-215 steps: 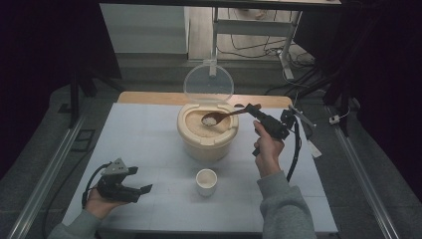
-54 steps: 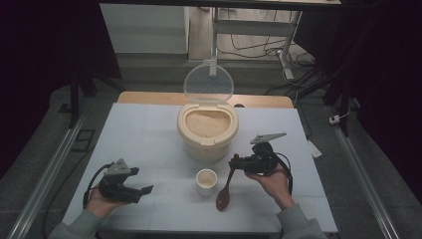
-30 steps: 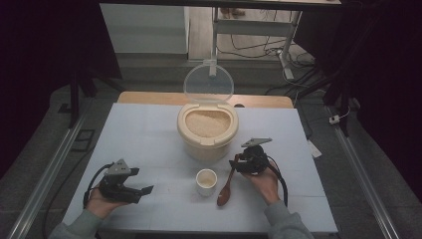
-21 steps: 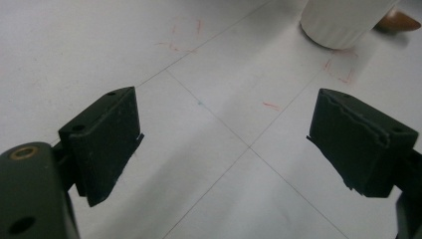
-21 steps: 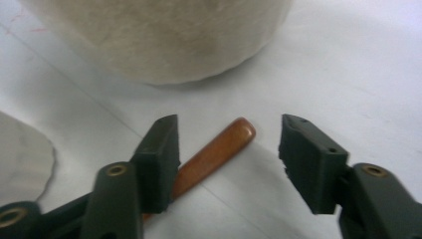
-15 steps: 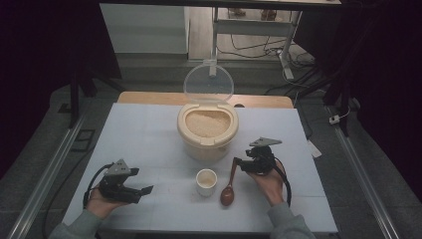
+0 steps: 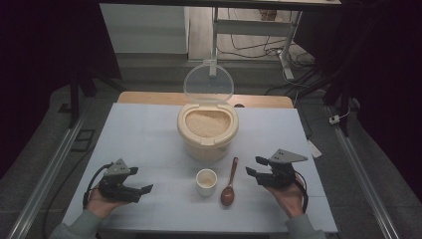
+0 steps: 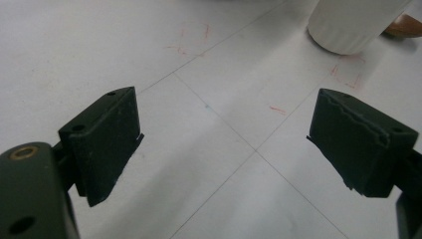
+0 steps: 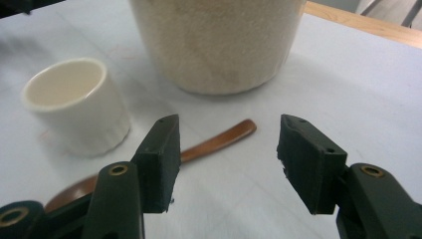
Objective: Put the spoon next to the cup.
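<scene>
Two grippers rest parted and empty on the white table point(image 7: 149, 124): from above, a wooden spoon point(image 7: 229, 185) lies between a small cup point(image 7: 206, 181) and the right gripper point(image 7: 255, 172), probably just set down; the left gripper point(image 8: 224, 144) view faces bare tabletop; the right gripper view frames spoon, cup and rice container point(image 9: 219, 45).

No legible text, labels, brand names or numbers are showing in any view. Faint red pen marks are showing on the white surface point(image 8: 209, 114) near the cup point(image 8: 351, 22) in the left gripper view; they are forming no readable characters.
</scene>
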{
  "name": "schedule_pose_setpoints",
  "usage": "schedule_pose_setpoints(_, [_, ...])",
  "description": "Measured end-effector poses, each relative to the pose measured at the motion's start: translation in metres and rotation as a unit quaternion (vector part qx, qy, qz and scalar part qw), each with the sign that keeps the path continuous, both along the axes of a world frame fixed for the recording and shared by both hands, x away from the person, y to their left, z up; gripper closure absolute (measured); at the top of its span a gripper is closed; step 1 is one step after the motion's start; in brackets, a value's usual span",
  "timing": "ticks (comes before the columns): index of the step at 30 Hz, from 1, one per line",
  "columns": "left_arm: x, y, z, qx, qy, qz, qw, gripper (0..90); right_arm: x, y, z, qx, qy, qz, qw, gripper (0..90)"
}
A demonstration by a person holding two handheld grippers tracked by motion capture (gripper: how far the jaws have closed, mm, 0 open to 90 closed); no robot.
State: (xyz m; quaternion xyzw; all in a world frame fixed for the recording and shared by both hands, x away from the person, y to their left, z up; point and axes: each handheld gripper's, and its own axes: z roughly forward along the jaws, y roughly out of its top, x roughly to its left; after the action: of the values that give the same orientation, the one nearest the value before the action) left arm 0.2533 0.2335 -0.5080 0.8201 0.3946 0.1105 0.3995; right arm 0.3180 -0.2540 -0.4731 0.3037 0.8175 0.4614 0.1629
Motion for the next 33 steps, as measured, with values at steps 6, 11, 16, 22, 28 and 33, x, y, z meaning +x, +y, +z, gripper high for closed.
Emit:
schedule_pose_setpoints(6, [0.0,0.001,0.0,0.0,-0.003,0.007,1.0,12.6,-0.014,-0.02,-0.002,0.003,-0.01,0.011,0.9999,42.3])
schedule_pose_setpoints(11, [-0.001,0.001,0.0,0.004,-0.008,0.009,0.9999,12.5,-0.022,-0.032,-0.003,0.008,-0.017,0.018,0.9997,42.7])
schedule_pose_setpoints(16, [-0.002,0.001,0.001,0.002,-0.01,0.009,0.9999,12.5,-0.024,-0.04,-0.007,0.005,-0.017,0.016,0.9997,42.7])
schedule_pose_setpoints(22, [-0.002,0.001,0.001,0.002,-0.011,0.009,0.9999,12.5,-0.025,-0.045,-0.007,0.006,-0.018,0.014,0.9997,42.8])
schedule_pose_setpoints(28, [-0.002,0.001,0.001,0.001,-0.012,0.009,0.9999,12.5,-0.025,-0.046,-0.007,0.003,-0.019,0.014,0.9997,42.9])
schedule_pose_setpoints(33, [-0.002,0.001,0.001,0.002,-0.012,0.008,0.9999,12.4,-0.025,-0.044,-0.007,-0.003,-0.02,0.015,0.9997,43.0])
